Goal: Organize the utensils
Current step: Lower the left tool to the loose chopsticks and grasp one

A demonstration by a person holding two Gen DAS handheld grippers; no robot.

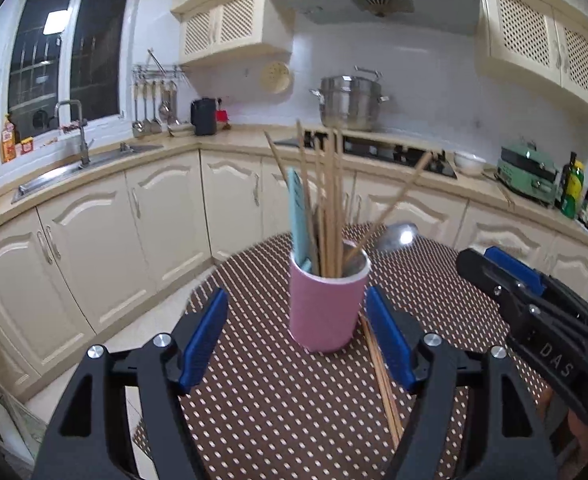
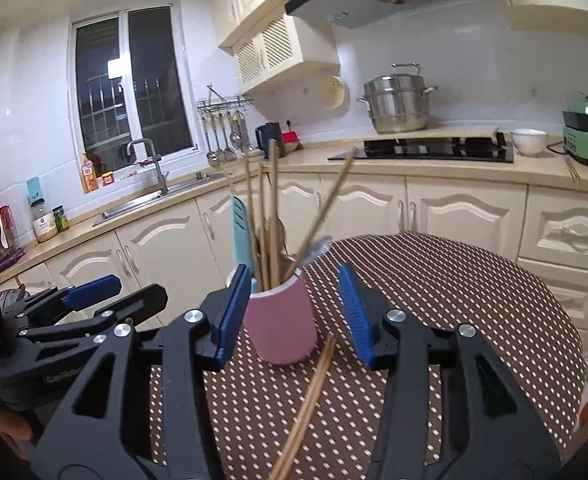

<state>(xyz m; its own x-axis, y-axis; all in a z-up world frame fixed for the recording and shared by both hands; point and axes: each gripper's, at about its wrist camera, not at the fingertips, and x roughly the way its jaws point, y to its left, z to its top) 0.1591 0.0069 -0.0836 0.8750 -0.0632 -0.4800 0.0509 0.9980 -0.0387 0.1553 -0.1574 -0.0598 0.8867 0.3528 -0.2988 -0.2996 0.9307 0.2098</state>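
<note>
1. Two grippers face one pink cup (image 1: 326, 308) that stands upright on a round table (image 1: 434, 292) covered in a brown cloth with pale dots.
2. From the left wrist view, my left gripper (image 1: 298, 346) has its blue pads spread wide with nothing between them but the cup's near side; the pads sit just short of the cup and touch nothing.
3. From the right wrist view, my right gripper (image 2: 291, 314) is likewise spread wide and holds nothing; its left pad overlaps the cup's rim in the picture, and I cannot tell whether they touch.
4. Inside the cup stand several wooden chopsticks (image 1: 328, 200), mostly upright, with one leaning far out to the cup's right.
5. A light blue utensil (image 1: 298, 216) also stands in the cup, at its left side.
6. A metal spoon (image 1: 398, 236) leans out over the cup's right rim, bowl upward.
7. On the cloth just beside the cup's base lies a loose pair of chopsticks (image 2: 308, 400), running from the cup toward me.
8. Behind the cup, well apart from it, a steel pot (image 1: 350, 102) stands on the kitchen counter.
</note>
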